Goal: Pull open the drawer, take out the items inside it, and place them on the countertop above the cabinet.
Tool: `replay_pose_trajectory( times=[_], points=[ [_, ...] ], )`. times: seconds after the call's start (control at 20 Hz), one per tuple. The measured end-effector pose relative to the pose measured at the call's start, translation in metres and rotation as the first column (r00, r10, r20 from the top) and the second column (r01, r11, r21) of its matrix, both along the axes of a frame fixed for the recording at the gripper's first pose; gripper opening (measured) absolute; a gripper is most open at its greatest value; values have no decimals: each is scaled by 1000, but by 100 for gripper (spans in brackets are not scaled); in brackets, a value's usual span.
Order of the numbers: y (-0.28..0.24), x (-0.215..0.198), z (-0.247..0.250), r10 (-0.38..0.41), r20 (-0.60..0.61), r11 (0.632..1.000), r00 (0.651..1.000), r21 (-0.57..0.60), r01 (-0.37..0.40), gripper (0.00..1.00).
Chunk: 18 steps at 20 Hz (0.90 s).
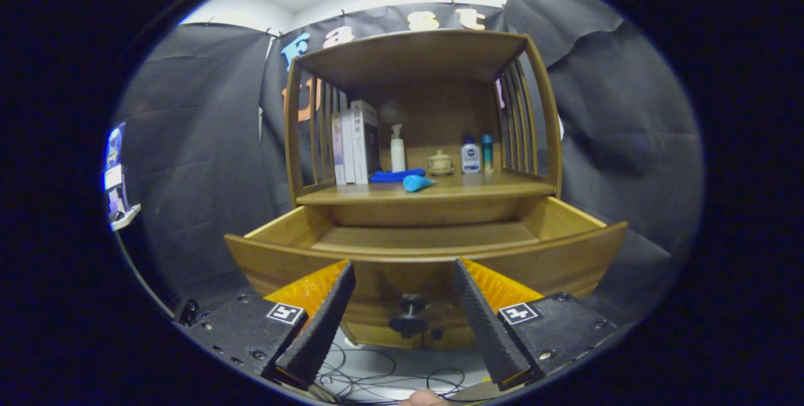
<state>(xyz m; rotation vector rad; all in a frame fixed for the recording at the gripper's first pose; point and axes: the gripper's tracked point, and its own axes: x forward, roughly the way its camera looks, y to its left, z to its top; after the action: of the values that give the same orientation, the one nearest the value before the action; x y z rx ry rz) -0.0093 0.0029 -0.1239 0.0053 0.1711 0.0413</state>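
**Below the shelf, a drawer pulled out**

Ahead of the tongs [402,274], spread open and holding nothing, the wooden drawer [427,258] stands pulled out, its curved front smooth; a dark round knob [409,313] sits between the fingers; above, the table [440,191] carries a blue tube [418,183], a blue cloth [396,175], books [355,142] and bottles [470,158].

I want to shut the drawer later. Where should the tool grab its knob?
Grip the knob's narrow stem behind its round head, coming straight at the drawer front, one finger each side. The tool is open, its fingers already flanking the knob, apart from it.
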Motion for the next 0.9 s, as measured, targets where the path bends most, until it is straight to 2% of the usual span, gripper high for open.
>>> replay_pose_trajectory(
  times=[0.4, 0.55, 0.9],
  points=[
    [-12, 23, -35, -93, -28, 994, 995, -55, 91, 98],
    [-10, 26, -35, -134, 9, 986, 991, -100, 134, 98],
    [-5, 47, -34, -143, 27, 985, 989, -92, 145, 100]
  ],
)
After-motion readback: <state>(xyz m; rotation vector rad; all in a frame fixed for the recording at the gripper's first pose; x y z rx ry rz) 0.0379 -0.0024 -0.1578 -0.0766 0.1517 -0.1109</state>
